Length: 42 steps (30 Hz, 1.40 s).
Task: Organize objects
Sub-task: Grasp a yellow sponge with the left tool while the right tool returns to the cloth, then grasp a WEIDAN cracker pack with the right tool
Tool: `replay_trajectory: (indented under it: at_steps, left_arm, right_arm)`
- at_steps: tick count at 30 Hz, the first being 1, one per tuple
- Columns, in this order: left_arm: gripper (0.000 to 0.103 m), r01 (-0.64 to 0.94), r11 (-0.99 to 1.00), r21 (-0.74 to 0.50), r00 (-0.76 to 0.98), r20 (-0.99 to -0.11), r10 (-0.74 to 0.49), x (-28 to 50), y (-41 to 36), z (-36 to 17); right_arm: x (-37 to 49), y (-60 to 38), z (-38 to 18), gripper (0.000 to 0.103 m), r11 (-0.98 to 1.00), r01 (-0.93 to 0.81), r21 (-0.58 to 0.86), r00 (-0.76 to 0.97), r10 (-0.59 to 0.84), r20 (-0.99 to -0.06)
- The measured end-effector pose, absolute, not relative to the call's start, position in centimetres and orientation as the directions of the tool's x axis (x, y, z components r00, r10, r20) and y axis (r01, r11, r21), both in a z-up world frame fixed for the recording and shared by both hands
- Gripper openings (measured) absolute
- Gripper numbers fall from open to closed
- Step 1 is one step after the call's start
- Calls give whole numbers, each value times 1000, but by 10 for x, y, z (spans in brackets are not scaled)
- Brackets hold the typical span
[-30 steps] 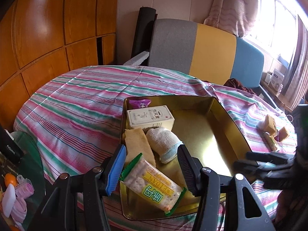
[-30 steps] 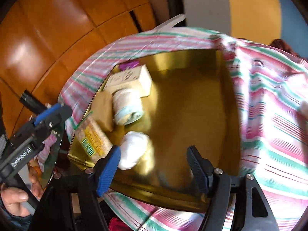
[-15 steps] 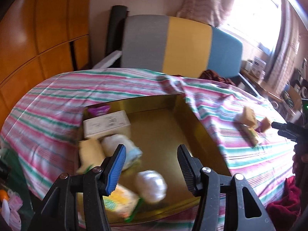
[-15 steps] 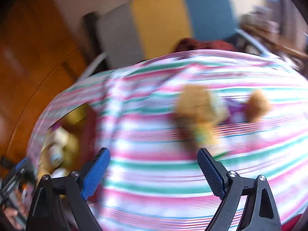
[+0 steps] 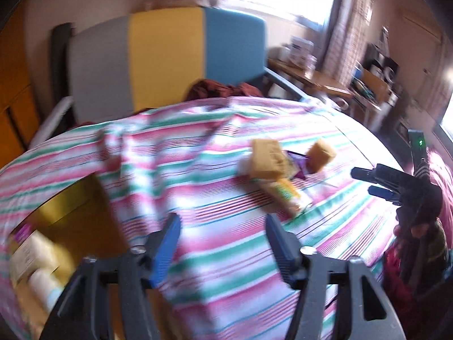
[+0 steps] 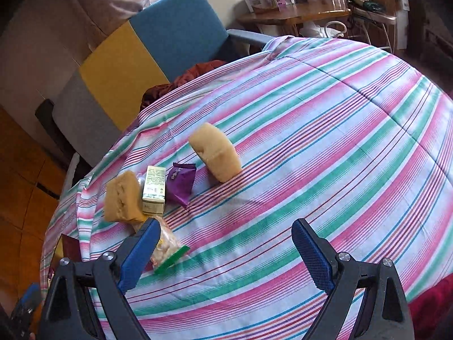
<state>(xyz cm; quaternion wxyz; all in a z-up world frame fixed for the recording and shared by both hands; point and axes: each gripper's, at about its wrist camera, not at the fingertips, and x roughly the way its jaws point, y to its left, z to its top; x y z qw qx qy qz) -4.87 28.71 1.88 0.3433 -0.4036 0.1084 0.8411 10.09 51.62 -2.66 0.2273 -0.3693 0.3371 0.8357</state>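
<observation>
My left gripper (image 5: 222,226) hangs over the striped cloth, its jaws opening with nothing between them. Left of it sits the gold tin (image 5: 70,198) holding a white box (image 5: 31,255) and a rolled sock (image 5: 45,283). My right gripper (image 6: 226,226) is open and empty above the cloth; it also shows in the left wrist view as the right gripper (image 5: 363,181). Ahead of it lie two yellow sponges (image 6: 121,198) (image 6: 216,157), a small box (image 6: 154,185), a purple packet (image 6: 181,181) and a cracker packet (image 6: 167,250) beside its left finger.
A chair (image 6: 127,65) with grey, yellow and blue panels stands behind the table, a red cloth (image 6: 192,76) on its seat. A wooden side table (image 6: 291,14) with boxes stands at the back right. The striped tablecloth (image 6: 311,141) drops off at the near edge.
Both grippers swung right, away from the tin and toward the loose items. The cracker packet that was between the left jaws now lies in the tin. Both pairs of jaws stand wider.
</observation>
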Motion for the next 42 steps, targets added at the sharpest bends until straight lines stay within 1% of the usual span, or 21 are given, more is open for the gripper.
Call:
replay_trajectory:
  at_steps: [1, 2, 5, 7, 9, 12, 14, 15, 18, 19, 20, 21, 22, 24, 27, 29, 37, 41, 42]
  left_arm:
    - [79, -678, -730, -90, -427, -759, 491, -51, 302, 16]
    - [83, -693, -716, -86, -415, -765, 492, -54, 316, 12]
    - [83, -721, -690, -58, -401, -778, 484, -62, 356, 3]
    - [84, -739, -670, -69, -372, -787, 492, -69, 377, -5]
    - [85, -737, -672, -72, -359, -800, 480, -77, 395, -12]
    - [90, -733, -678, -57, -365, -807, 463, -90, 417, -21]
    - [97, -730, -681, -53, -367, -810, 457, -98, 428, -26]
    - [99, -728, -684, -48, -369, -814, 448, -103, 434, -30]
    - [100, -720, -694, -28, -371, -829, 419, -115, 447, -44]
    - [99, -712, -702, -25, -369, -837, 404, -120, 449, -49]
    - [87, -703, -711, -25, -363, -847, 388, -125, 449, -54]
    - [74, -694, -718, -51, -344, -853, 393, -129, 445, -58]
    - [58, -688, -720, -86, -325, -851, 412, -130, 440, -59]
    - [56, -679, -716, -161, -298, -831, 469, -127, 422, -55]
    - [56, -678, -708, -198, -302, -803, 514, -107, 393, -46]
    - [56, -676, -700, -229, -279, -800, 532, -92, 373, -43]
    - [56, -691, -675, -257, -177, -846, 503, -27, 321, -57]
    - [56, -690, -676, -258, -141, -868, 475, -4, 306, -67]
    - [56, -697, -675, -242, -144, -875, 462, 0, 304, -70]
  right_arm:
    - [100, 516, -27, 95, -670, -625, 401, -626, 122, -770]
    - [100, 515, -27, 95, -670, -622, 405, -629, 119, -768]
    - [102, 515, -27, 96, -669, -613, 420, -636, 103, -764]
    - [107, 517, -28, 97, -663, -609, 435, -644, 93, -760]
    - [108, 519, -29, 102, -655, -608, 449, -648, 82, -757]
    - [111, 524, -32, 102, -632, -614, 472, -647, 61, -760]
    - [110, 527, -35, 102, -619, -617, 486, -647, 47, -761]
    - [110, 528, -36, 102, -614, -616, 493, -649, 42, -760]
    - [110, 528, -37, 102, -613, -613, 499, -651, 34, -758]
    - [109, 527, -37, 102, -614, -612, 499, -650, 31, -759]
    - [109, 527, -37, 102, -615, -610, 500, -650, 28, -759]
    - [109, 527, -38, 102, -616, -609, 500, -650, 26, -760]
    - [109, 527, -38, 102, -616, -610, 498, -648, 25, -762]
    - [109, 527, -39, 102, -617, -612, 494, -644, 26, -765]
    - [109, 528, -40, 102, -616, -618, 489, -640, 33, -767]
    - [108, 528, -40, 102, -619, -618, 484, -637, 34, -770]
    - [103, 524, -43, 102, -643, -622, 447, -613, 44, -789]
    - [98, 519, -44, 102, -668, -607, 430, -607, 41, -794]
    - [96, 517, -44, 102, -678, -602, 423, -606, 42, -795]
